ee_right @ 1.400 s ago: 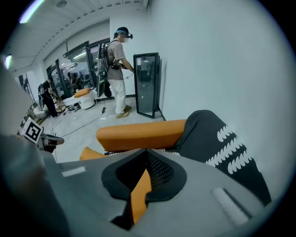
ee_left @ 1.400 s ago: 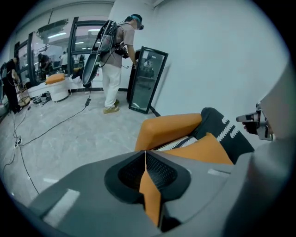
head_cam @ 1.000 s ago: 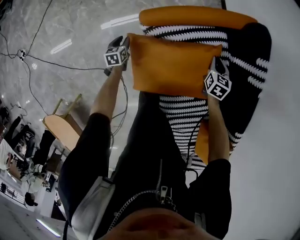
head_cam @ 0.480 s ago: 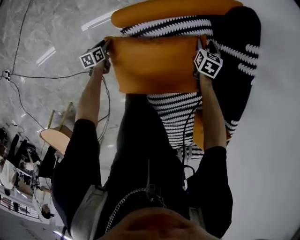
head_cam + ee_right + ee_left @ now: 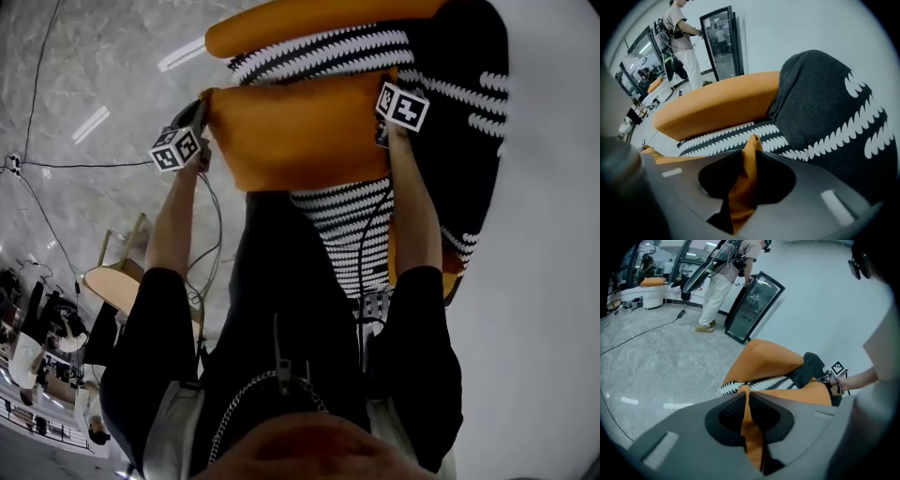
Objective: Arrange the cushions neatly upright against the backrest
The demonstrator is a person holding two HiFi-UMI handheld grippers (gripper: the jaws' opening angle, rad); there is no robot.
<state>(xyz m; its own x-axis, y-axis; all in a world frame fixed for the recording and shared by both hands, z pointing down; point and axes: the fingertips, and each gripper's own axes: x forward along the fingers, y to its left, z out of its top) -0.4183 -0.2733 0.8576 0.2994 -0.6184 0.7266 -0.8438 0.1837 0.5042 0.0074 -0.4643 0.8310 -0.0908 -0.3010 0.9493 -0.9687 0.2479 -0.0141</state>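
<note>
Here we hold the orange cushion (image 5: 300, 127) stretched between the two tools, out in front of us and above the seat. The left gripper (image 5: 746, 401) has the cushion's left corner: its jaws are closing, and a fold of orange cloth is pinched flat between them and runs down through the gap. The right gripper (image 5: 749, 154) takes the opposite edge in the same way, with its jaws closing on a peak of orange fabric that sticks up past the tips. In the head view the cushion lies wide and roughly level, its top edge just beside the dark knit fabric with white scalloped stripes (image 5: 352, 230) that covers the seat. We cannot tell whether cushion and knit touch there. Beyond the stripes an orange padded roll (image 5: 319, 23) curves along the far side of the seat. To our left is a pale marble floor (image 5: 84, 103) with cables (image 5: 94, 165) across it. A person (image 5: 684, 42) stands in the background near a glass panel (image 5: 752, 305).
</note>
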